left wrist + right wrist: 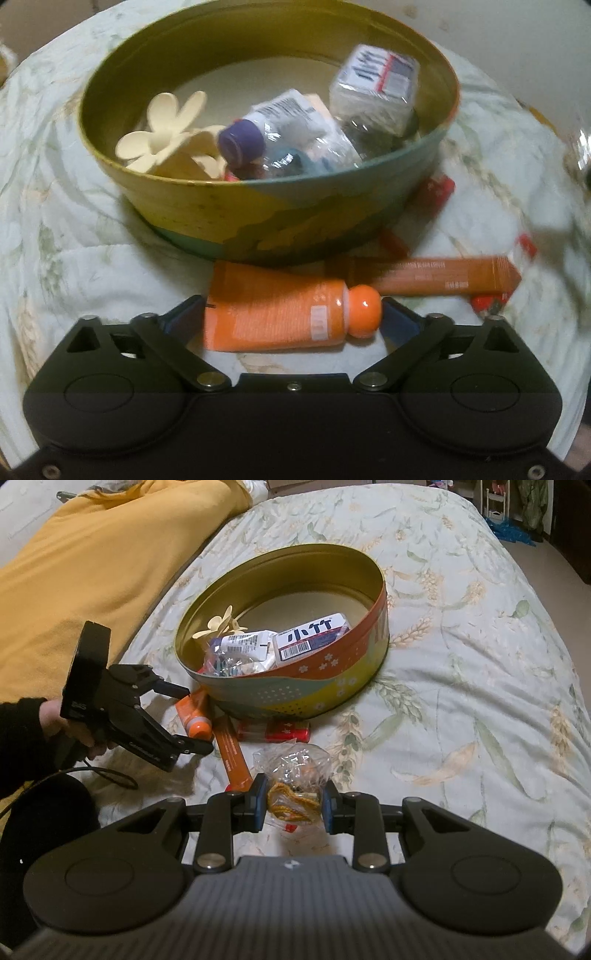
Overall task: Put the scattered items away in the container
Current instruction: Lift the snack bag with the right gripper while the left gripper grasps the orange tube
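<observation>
At the bottom of the right wrist view, the right gripper is clenched on a clear plastic bag holding yellow and orange bits, its blue pads pressed into the bag's sides above a quilt printed with pale green leaves and wheat ears. At left of that frame, a hand in a dark sleeve holds the left gripper, its fingers spread to either side of an orange tube lying on the quilt.

The left wrist view shows the same tube lying crosswise between the released jaws, cap toward the right finger; whether either pad touches it cannot be told. Just beyond it lies a long orange box, with small red packets scattered near the tin's base.

At mid-frame sits the round tin, banded in orange, yellow and teal outside and gold within. Inside rest a cream flower clip, a purple-capped bottle in clear wrap and a white box with a barcode.

In the upper left of the right wrist view a mustard-yellow blanket lies along the quilt's edge. In the upper right corner, floor, a white rack and blue clutter show.
</observation>
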Tool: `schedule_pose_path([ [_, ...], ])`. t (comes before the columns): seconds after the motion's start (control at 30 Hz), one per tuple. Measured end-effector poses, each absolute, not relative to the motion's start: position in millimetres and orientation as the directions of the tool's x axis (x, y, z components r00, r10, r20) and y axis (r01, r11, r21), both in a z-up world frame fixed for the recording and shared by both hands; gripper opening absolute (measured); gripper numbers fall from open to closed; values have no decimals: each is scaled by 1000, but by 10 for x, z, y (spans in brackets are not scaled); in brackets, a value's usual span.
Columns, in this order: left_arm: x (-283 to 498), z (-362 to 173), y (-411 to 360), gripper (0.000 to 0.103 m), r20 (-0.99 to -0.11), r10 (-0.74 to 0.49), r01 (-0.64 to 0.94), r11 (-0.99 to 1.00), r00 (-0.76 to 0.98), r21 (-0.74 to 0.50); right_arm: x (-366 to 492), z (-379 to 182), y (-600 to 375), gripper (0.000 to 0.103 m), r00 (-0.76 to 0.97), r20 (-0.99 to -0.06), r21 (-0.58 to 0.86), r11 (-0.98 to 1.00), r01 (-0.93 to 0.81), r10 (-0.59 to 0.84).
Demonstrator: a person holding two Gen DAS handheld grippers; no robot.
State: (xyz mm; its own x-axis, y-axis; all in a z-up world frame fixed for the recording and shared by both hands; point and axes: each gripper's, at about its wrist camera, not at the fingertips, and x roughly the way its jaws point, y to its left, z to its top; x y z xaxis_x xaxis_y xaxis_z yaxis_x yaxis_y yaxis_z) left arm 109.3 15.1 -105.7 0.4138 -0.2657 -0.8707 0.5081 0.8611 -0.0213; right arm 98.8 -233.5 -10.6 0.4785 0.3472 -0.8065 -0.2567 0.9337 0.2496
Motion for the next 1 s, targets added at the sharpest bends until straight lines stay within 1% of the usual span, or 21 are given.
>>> schedule_pose_path([
  [0.13, 1018, -1032, 131, 94, -866, -254, 492, 871, 431, -11, 977, -98, -2343, 32, 481, -804, 254, 933, -255, 351],
  [0.3, 866, -901, 156, 94, -852, -282, 443, 894, 441, -67, 962, -68, -2348, 32, 488, -798, 256, 932, -256, 353],
  [0.53, 640, -693, 84, 94, -843, -265, 400, 914, 468, -65, 959, -43, -2362, 32, 489, -796, 263, 931, -253, 358],
  [0.67, 546, -546, 71, 94, -831, -272, 356, 930, 486, -96, 956, -16, -2379, 32, 492, -794, 265, 932, -249, 357],
  [0.83, 424, -378, 16, 94, -812, -259, 318, 943, 523, -96, 979, 39, -2413, 32, 502, -794, 250, 937, -243, 342],
  [1.0, 316, -367, -21, 94, -808, -263, 290, 949, 526, -120, 1065, 150, -2442, 32, 518, -787, 238, 940, -246, 334],
])
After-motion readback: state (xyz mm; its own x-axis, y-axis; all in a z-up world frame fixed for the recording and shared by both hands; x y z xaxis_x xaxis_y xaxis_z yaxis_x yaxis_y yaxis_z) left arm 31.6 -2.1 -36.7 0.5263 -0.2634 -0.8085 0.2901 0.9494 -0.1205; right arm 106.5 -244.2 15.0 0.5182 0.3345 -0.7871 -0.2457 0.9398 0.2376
